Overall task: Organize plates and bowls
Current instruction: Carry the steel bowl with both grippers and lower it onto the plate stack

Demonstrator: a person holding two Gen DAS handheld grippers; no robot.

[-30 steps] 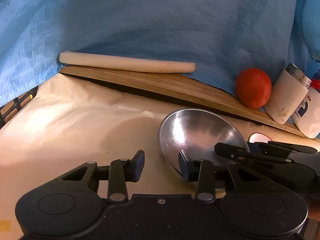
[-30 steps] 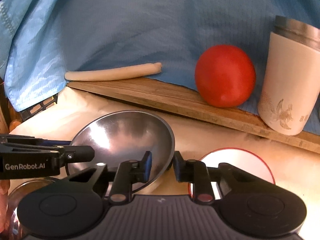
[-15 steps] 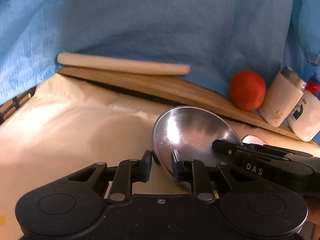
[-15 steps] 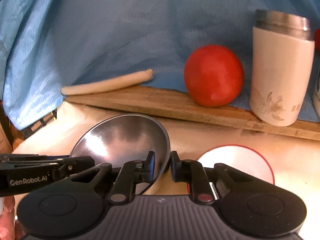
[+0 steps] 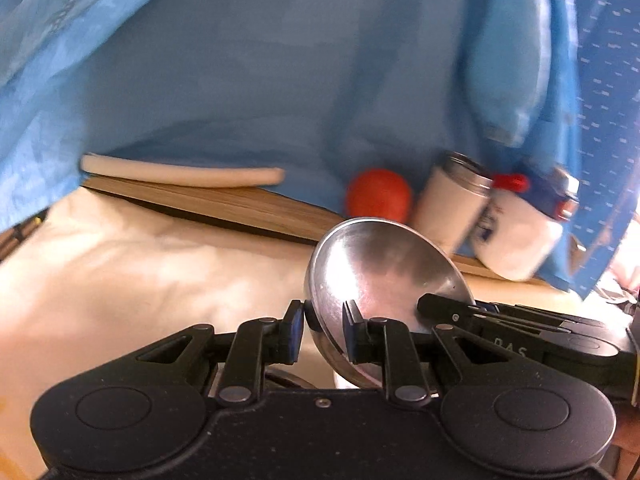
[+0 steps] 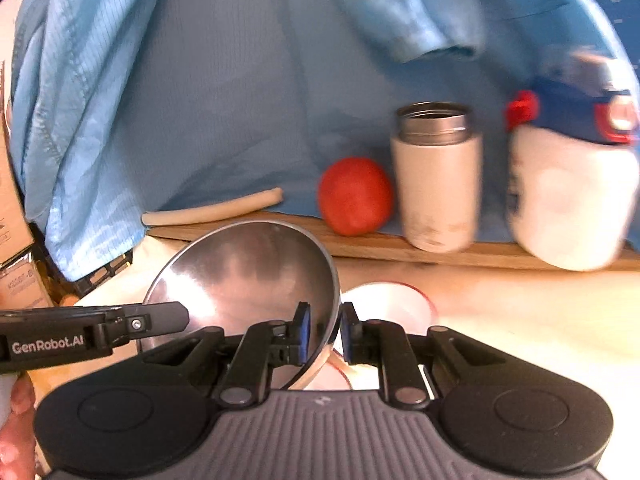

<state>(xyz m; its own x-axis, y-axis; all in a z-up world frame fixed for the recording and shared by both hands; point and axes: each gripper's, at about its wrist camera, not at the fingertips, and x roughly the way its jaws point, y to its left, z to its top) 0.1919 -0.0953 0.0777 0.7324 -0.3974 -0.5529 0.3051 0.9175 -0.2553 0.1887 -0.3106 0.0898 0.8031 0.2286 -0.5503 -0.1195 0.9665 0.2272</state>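
left gripper [image 5: 322,330] pinching bowl [image 5: 380,268] rim, right gripper [image 6: 322,330] pinching opposite rim (bowl tilting); red-rimmed plate [image 6: 394,300] lying beyond right gripper.

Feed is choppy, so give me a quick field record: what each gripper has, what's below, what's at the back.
left gripper: shut on the metal bowl, at its left rim
right gripper: shut on the same bowl's right rim
bowl: tilted
below: white bowl with red rim
back ledge: tomato, steel cup, white bottle, pale stick
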